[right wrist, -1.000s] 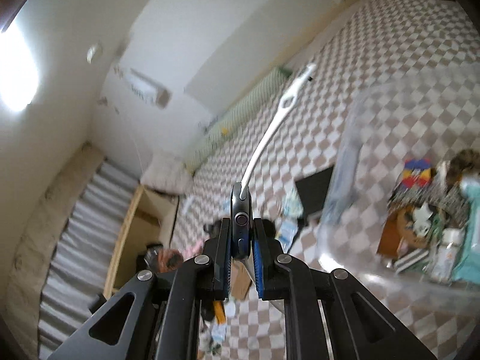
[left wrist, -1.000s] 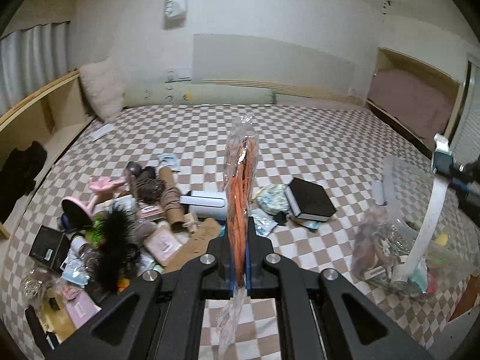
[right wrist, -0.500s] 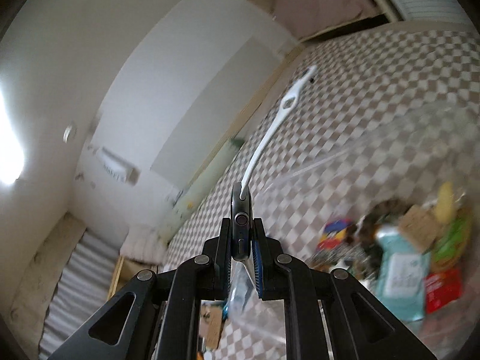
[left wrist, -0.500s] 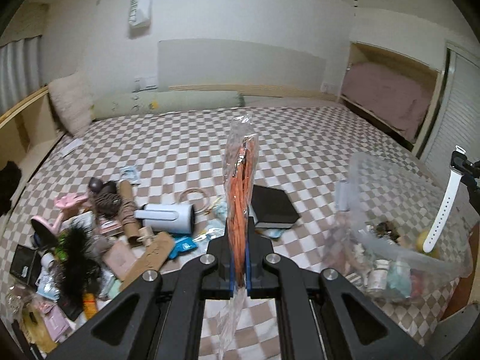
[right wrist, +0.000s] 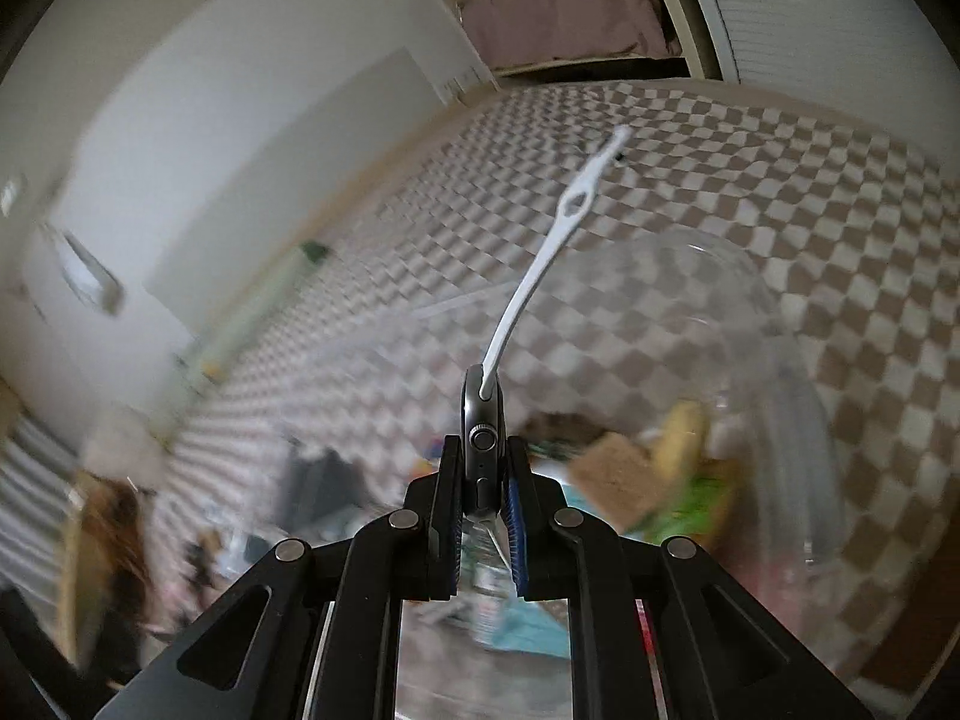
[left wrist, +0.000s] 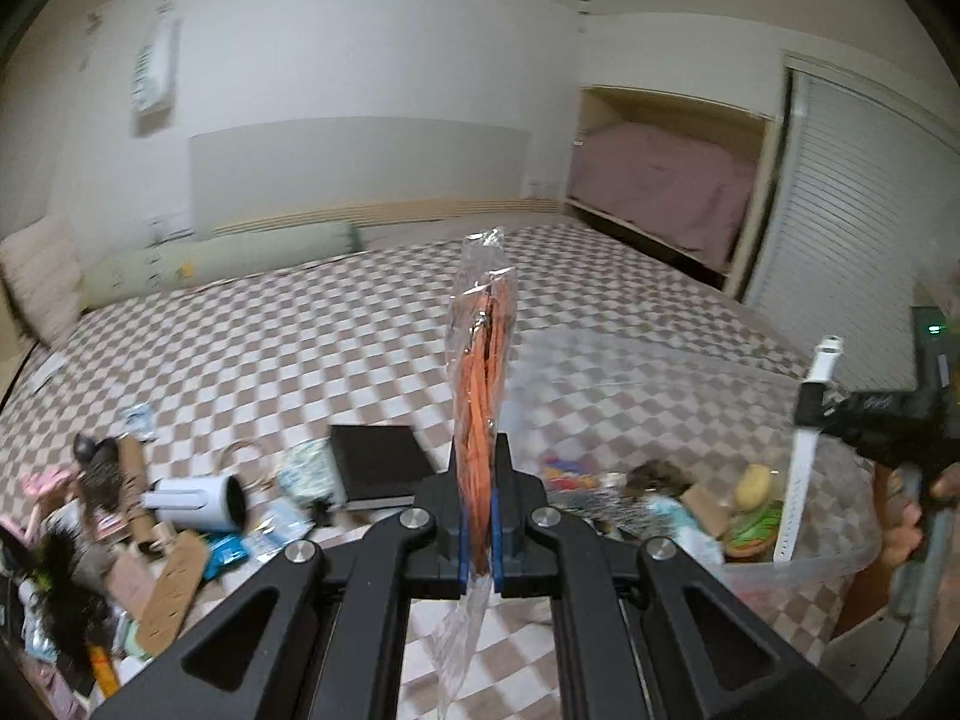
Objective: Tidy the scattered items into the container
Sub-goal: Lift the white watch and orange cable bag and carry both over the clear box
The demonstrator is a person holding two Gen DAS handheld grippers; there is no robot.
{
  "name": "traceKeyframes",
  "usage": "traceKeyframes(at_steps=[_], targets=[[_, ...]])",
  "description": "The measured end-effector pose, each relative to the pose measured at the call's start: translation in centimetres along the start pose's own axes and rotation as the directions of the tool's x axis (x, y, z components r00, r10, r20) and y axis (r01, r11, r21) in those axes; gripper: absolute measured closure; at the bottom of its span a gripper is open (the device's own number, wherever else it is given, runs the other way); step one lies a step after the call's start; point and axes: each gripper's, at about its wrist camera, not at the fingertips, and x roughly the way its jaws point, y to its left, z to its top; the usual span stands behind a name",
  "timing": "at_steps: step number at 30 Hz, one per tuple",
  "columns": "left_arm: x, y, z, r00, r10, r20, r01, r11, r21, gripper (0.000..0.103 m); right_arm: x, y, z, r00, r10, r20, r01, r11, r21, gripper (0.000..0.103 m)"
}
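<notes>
Two loads ride in: left gripper [left wrist: 477,531] jaws clenched on orange packet [left wrist: 483,360], right gripper [right wrist: 483,501] clamping smartwatch [right wrist: 480,414] above clear container [left wrist: 828,564], lower right. Next, I'd say: release inside.

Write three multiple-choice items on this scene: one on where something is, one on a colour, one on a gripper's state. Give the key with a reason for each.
1. Where does the black box lie?
A. inside the clear bin
B. on the checkered cover, left of the bin
C. on the pink bunk

2. What colour is the strap of the watch?
A. white
B. orange
C. black

3. What is the left gripper doing?
A. hanging open and empty
B. shut on the orange packet
C. shut on the white cup

Key: 1 B, the box rests on the cover outside the bin. 2 A, the strap rising from the right gripper is white. 3 B, the packet stands clamped between the fingers.
</notes>
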Motion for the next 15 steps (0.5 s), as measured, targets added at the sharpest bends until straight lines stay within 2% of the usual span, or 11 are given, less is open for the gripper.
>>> traceKeyframes(at_steps=[3, 5, 10, 15], targets=[[0.7, -2.3, 0.8, 0.999, -0.050, 0.002, 0.050, 0.999, 0.019, 0.098, 0.6, 0.5, -0.5, 0.996, -0.090, -0.026, 0.088, 0.993, -0.079, 0.090], [1.1, -4.0, 1.4, 0.997, -0.074, 0.006, 0.074, 0.996, 0.041, 0.098, 1.2, 0.2, -0.4, 0.993, -0.111, -0.045, 0.106, 0.989, -0.106, 0.090], [2.5, -6.7, 2.3, 0.994, -0.107, -0.009, 0.108, 0.991, 0.076, 0.098, 2.7, 0.0, -1.1, 0.985, -0.115, -0.129, 0.100, 0.988, -0.120, 0.090], [4.9, -7.7, 2.0, 0.991, -0.124, -0.058, 0.127, 0.990, 0.064, 0.098, 4.1, 0.1, -2.3, 0.969, -0.124, -0.212, 0.096, 0.986, -0.138, 0.090]])
